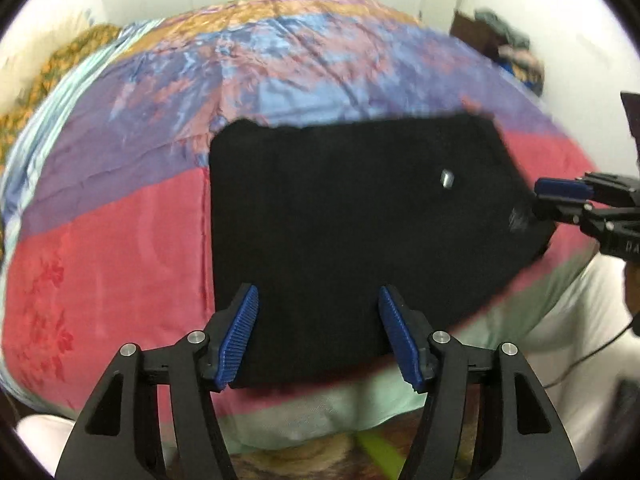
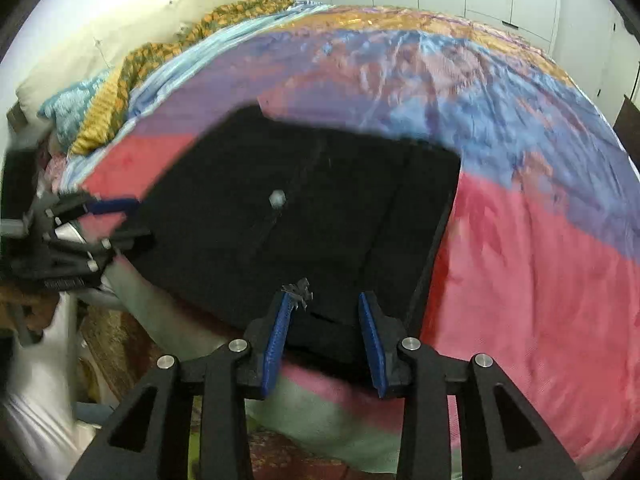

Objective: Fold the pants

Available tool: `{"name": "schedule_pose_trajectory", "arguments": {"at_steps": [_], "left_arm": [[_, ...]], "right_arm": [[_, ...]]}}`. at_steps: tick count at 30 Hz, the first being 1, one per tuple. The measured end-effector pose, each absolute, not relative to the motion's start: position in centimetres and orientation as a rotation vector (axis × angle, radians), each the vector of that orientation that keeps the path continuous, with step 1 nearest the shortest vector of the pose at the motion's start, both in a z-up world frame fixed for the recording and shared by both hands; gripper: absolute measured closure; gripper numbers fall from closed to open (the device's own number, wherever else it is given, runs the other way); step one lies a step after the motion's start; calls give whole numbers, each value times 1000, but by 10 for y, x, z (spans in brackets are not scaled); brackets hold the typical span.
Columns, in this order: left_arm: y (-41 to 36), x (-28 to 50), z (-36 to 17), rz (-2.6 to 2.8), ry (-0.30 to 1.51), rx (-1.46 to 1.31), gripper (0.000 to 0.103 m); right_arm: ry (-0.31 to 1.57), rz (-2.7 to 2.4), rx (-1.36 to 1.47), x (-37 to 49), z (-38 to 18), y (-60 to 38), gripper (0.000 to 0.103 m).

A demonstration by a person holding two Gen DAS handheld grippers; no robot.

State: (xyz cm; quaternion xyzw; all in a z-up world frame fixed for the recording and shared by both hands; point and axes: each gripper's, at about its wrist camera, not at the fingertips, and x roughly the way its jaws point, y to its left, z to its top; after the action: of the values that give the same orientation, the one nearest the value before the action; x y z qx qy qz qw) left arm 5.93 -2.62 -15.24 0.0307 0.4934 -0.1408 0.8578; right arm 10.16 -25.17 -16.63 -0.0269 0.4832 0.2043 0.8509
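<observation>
Your left gripper [image 1: 318, 334] is hovering with jaws apart at the near edge of the pants [image 1: 360, 220], which are lying folded flat on the bed [image 1: 120, 240], while your right gripper [image 2: 326, 338] is gaping at the other end, probably ready for another fold.

pants [image 1: 352, 216] edges motion-blurred, small tag [image 1: 448, 179] unreadable

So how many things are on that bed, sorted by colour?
Black: 1, the folded pants
Multicoloured: 1, the bedspread
Orange patterned: 1, the cloth by the pillow
Cream: 1, the pillow
Total: 4
</observation>
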Motion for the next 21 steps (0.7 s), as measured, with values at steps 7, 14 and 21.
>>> {"name": "schedule_pose_trajectory", "arguments": {"at_steps": [7,14,21], "left_arm": [[-14,100,-146,-204,1027,26,27],[-18,103,-172,-160,1111,57,27],[-20,100,-173,-151,1113,61,27]], "right_arm": [[966,476,49,190,-134,-237,65],[1147,412,137,208,-213,-245,65],[1011,431,75,144,-157,-242,65]]}}
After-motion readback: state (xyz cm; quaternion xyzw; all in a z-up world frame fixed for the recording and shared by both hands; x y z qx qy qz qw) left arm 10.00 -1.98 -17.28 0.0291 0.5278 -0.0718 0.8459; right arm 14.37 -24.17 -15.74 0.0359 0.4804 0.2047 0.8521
